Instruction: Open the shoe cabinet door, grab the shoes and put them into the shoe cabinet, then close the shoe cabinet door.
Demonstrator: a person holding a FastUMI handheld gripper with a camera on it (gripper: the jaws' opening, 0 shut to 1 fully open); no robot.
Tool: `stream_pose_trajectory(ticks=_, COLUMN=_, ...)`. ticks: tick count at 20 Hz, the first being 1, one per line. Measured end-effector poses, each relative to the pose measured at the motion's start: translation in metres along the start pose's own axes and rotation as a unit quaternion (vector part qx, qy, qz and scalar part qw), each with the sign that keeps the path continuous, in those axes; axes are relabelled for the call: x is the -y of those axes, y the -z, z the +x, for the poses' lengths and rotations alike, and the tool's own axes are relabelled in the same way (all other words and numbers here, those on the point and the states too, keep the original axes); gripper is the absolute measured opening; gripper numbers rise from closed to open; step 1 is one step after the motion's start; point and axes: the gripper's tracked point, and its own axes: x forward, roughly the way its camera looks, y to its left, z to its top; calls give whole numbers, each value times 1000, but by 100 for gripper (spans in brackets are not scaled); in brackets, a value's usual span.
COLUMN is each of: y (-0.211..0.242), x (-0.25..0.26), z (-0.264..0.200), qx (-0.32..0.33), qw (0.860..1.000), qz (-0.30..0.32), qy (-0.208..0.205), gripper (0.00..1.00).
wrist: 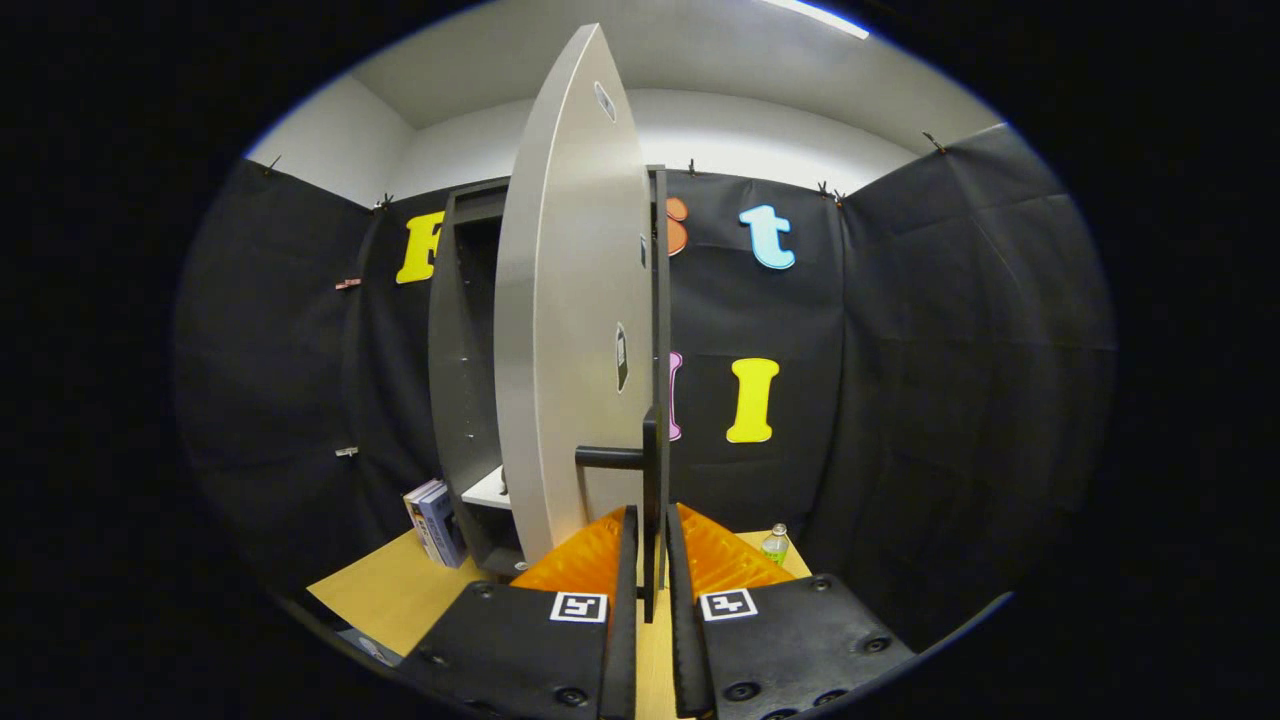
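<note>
- Gripper: the two fingers stand close together with the dark vertical handle bar of the cabinet door between them. Both appear to press on it, so I judge the bar pinched.
- Shoe cabinet door: a tall, pale, flat panel, swung well open and seen nearly edge-on just ahead of the fingers. A short dark stem joins the handle bar to the panel's face.
- Shoe cabinet: a dark carcass behind and left of the door, standing on the light wooden table. A pale shelf shows low inside it.
- Shoes: I can locate none from this position; whether any already sit in the cabinet cannot be told.
- Other items: a few books lean by the cabinet's left foot; a small bottle stands on the far right of the table.
- Handling judgement: the door looks rigid and light on its hinges, so it should swing by the handle alone. The bar looks smooth and slim and may slip in a loose grip; hold at its middle, near the stem, and follow the hinge arc.
- Risk: a sideways tug could twist the handle or shift the cabinet on the table.
</note>
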Motion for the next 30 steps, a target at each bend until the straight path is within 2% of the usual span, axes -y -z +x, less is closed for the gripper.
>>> stream_pose_trajectory(ticks=8, y=-11, x=30, z=-21, qx=16, qw=1000, qz=-5, qy=23, gripper=19)
stream_pose_trajectory(ticks=12, y=-23, x=19, z=-39, qx=37, qw=999, qz=-21, qy=23, gripper=20)
stream_pose_trajectory(ticks=16, y=-15, x=-14, z=-56, qx=35, qw=999, qz=-9, qy=-1, gripper=19)
stream_pose_trajectory(ticks=24, y=62, x=-133, z=-28, qx=-45, qw=997, qz=15, qy=-66, gripper=19)
stream_pose_trajectory(ticks=30, y=175, x=-205, z=18, qx=-171, qw=983, qz=40, qy=-48, gripper=20)
